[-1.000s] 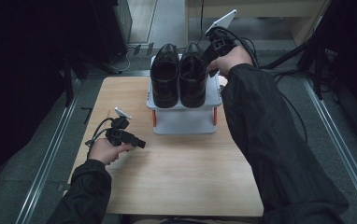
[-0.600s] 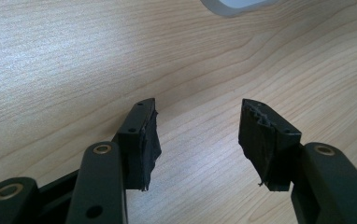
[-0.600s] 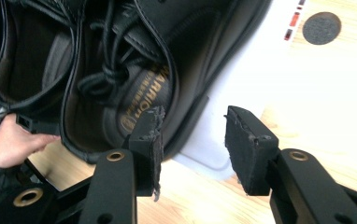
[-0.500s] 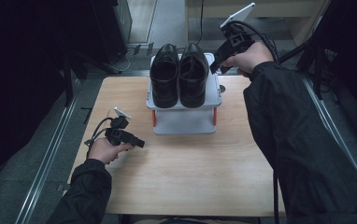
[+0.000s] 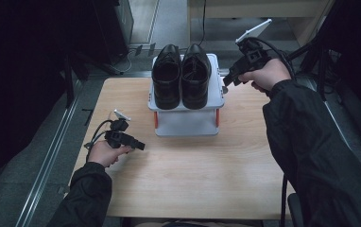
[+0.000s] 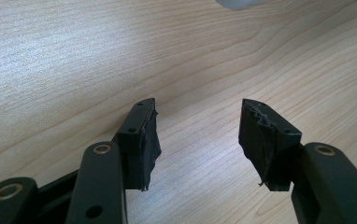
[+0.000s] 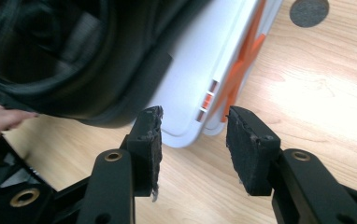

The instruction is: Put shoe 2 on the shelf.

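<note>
Two black leather shoes (image 5: 182,75) stand side by side on a white stand (image 5: 187,124) with orange legs, at the back middle of the wooden table (image 5: 193,175). My right gripper (image 5: 226,83) hovers just off the stand's right edge, pointing at it. Its jaws have just been opening and nothing is between them. In the right gripper view, the right gripper (image 7: 193,140) faces the stand's corner (image 7: 200,70), with a shoe (image 7: 74,60) on top. My left gripper (image 5: 141,145) rests low at the table's left, open over bare wood, and the left gripper (image 6: 197,135) holds nothing.
A small grey round disc (image 7: 310,11) lies on the table beyond the stand's orange leg (image 7: 242,51). Bare wood stretches in front of the stand. Grey floor and a metal rail (image 5: 51,156) run along the table's left side.
My right gripper has drawn away from the right shoe, moving right and a little nearer, off the stand's edge. My left gripper has stayed still.
</note>
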{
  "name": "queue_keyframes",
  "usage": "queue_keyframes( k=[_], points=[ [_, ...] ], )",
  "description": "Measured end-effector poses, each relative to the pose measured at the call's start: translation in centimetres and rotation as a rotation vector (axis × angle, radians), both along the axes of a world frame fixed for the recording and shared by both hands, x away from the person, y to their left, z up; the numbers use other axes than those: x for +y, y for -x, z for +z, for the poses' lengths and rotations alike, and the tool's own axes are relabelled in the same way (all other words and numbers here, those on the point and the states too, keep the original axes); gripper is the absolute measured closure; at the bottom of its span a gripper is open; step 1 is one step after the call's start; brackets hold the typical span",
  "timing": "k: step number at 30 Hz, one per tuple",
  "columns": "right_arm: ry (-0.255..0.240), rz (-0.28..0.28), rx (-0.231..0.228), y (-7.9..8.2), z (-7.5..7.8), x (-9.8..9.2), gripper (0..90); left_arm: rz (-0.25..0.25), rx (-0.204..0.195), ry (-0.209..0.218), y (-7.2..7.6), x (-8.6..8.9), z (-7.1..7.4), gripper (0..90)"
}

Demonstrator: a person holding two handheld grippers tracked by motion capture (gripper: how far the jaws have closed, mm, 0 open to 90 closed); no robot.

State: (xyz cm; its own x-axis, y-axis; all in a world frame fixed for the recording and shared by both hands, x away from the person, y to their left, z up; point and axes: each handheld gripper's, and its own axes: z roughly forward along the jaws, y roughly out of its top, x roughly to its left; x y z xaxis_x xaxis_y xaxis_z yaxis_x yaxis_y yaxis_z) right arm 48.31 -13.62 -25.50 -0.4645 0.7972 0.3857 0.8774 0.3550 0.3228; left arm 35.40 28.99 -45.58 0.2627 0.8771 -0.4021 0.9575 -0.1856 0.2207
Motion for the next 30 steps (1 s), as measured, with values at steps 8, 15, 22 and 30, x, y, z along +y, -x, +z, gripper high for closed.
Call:
queue_keyframes(
  k=[8,15,22,30],
  points=[
    [-0.007,0.024,-0.012,1.1,-3.3,-1.5,53.6,-0.002,-0.005,-0.006,0.0,-0.4,0.0,46.8],
    [-0.049,0.016,0.006,1.9,-7.1,-3.6,53.3,-0.007,-0.017,-0.017,-0.1,-0.7,-0.2,47.0],
    [-0.066,0.015,0.005,2.6,-10.1,-5.2,53.3,-0.005,-0.021,-0.023,-0.2,-0.7,-0.4,46.9],
    [-0.078,0.047,0.01,4.0,-14.0,-5.4,53.3,-0.014,-0.023,-0.029,-0.2,-0.9,-0.4,46.5]
  ],
)
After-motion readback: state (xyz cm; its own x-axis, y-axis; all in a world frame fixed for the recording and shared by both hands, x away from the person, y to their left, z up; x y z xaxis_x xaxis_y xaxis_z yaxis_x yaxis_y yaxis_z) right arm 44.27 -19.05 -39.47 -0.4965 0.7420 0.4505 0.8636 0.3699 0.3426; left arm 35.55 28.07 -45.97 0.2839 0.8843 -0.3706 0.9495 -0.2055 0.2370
